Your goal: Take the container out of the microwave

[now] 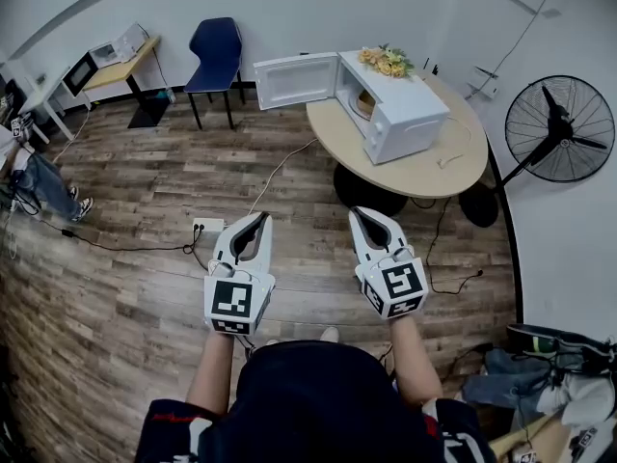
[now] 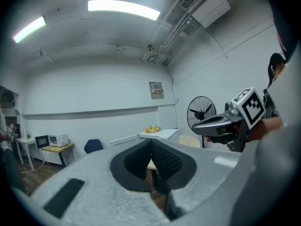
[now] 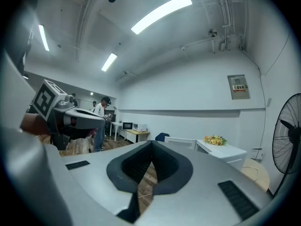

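A white microwave (image 1: 400, 109) stands on a round beige table (image 1: 434, 167), its door (image 1: 294, 80) swung open to the left. Inside the cavity shows a pale, tan container (image 1: 365, 101), mostly hidden by the microwave's wall. Both grippers are held level over the wooden floor, well short of the table. My left gripper (image 1: 262, 218) is shut, with nothing between its jaws. My right gripper (image 1: 358, 212) is shut and empty too. In the left gripper view the pads (image 2: 162, 159) meet, and the microwave (image 2: 162, 134) lies far ahead. The right gripper view shows closed pads (image 3: 141, 166) and the microwave (image 3: 225, 152) at right.
Yellow flowers (image 1: 386, 61) lie on top of the microwave. A black standing fan (image 1: 559, 128) is right of the table, a blue chair (image 1: 214, 56) behind it to the left. A power strip (image 1: 207, 226) and cables run across the floor. A side desk (image 1: 120, 66) holds another microwave.
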Available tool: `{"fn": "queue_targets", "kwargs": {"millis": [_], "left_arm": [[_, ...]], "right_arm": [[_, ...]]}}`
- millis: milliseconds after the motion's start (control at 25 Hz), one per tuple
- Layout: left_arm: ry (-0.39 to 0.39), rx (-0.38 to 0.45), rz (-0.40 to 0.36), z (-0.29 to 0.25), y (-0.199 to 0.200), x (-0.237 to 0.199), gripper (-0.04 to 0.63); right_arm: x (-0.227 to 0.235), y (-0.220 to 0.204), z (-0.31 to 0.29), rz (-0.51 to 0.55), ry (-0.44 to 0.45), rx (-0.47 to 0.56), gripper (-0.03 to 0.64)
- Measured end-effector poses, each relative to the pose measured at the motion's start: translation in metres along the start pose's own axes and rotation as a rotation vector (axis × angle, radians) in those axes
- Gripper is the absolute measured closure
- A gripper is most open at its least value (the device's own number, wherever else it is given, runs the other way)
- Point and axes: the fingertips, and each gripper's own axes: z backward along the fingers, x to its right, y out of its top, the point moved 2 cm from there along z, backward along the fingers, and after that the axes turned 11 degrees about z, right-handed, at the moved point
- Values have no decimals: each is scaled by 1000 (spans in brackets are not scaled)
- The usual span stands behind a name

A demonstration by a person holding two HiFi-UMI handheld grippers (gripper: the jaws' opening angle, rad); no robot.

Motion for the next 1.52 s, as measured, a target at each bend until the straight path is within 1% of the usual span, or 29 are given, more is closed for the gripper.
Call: {"fn": "queue_targets", "kwargs": {"millis": [360,720,840,1000,1240,1360,1520], "left_arm": [[9,-17,2,-13,-5,16,581],[36,-39,-5,-35,-18,52,581],[44,-50,16,-39,-25,58,581],[60,-55,52,-44,-27,59,581],[65,-66,50,-61,-31,57,581],[55,-72,51,-75,-33,51,581],[22,-73,45,-97,-34,40,581]], "right_arm": [[13,-11,5,3,29,-6,609],[44,-33,18,-9,66,-5,609],[50,-42,19,-16,86,-7,609],[56,-52,15,-28,107,-9,609],[64,-60,1,-26,124,-14,609],[70,-63,-10,-16,119,-23,609],[79,-66,-31,-17,95,-35,609]]}}
